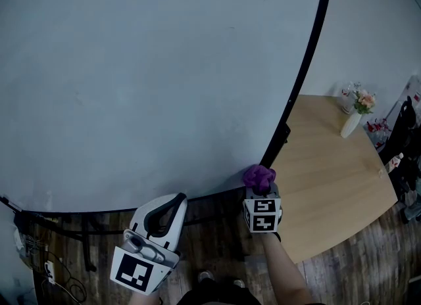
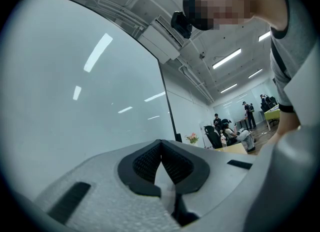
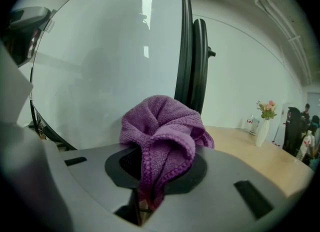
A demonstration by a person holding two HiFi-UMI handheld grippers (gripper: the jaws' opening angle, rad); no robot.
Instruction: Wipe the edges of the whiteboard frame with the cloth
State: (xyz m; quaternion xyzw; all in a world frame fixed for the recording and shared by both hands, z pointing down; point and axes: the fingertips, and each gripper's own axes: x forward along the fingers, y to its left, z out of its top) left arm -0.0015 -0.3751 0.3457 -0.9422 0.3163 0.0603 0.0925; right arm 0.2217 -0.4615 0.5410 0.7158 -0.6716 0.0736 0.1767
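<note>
A large whiteboard (image 1: 145, 80) with a thin black frame (image 1: 309, 54) fills most of the head view. My right gripper (image 1: 261, 188) is shut on a bunched purple cloth (image 1: 258, 177), held just at the board's lower right corner. In the right gripper view the purple cloth (image 3: 162, 131) bulges out of the closed jaws, with the black frame (image 3: 185, 46) rising right behind it. My left gripper (image 1: 172, 200) hangs below the board's bottom edge, jaws shut with nothing between them; in its own view the left gripper (image 2: 161, 148) faces the whiteboard (image 2: 75, 91).
A wooden table (image 1: 335, 172) stands right of the board, with a white vase of flowers (image 1: 355, 116) on its far end. Cables (image 1: 59, 277) lie on the dark wood floor at lower left. Several people (image 2: 235, 131) sit in the distance.
</note>
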